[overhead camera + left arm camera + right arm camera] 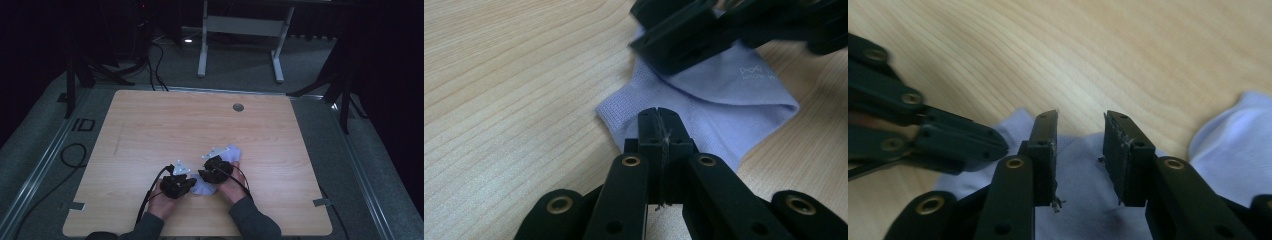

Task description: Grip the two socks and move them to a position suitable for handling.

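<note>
**High view first: folding a pale sock near my edge of the surface**

High view: I have both grippers low over the pale lilac sock [226, 161], which lies on the wooden surface [150, 130] close to the near edge, right of centre. The left gripper [189, 184] sits at the sock's near-left end, the right gripper [210, 170] over its middle. Behind the sock the surface is bare up to a grey grommet [238, 107], so there is plenty of room to carry cloth away from me; toward me the edge is near, so I judge pulling back risky.

Left gripper view: my jaws are pressed together, apparently on the sock's [704, 100] near edge, pinning it. I would keep this clamp steady as an anchor. The right gripper [704, 25] hangs over the far part of the sock.

Right gripper view: my jaws stand apart with the sock [1078, 200] beneath them, nothing pinched. The left gripper [923, 135] lies just beside, so I must keep any move clear of it.
</note>
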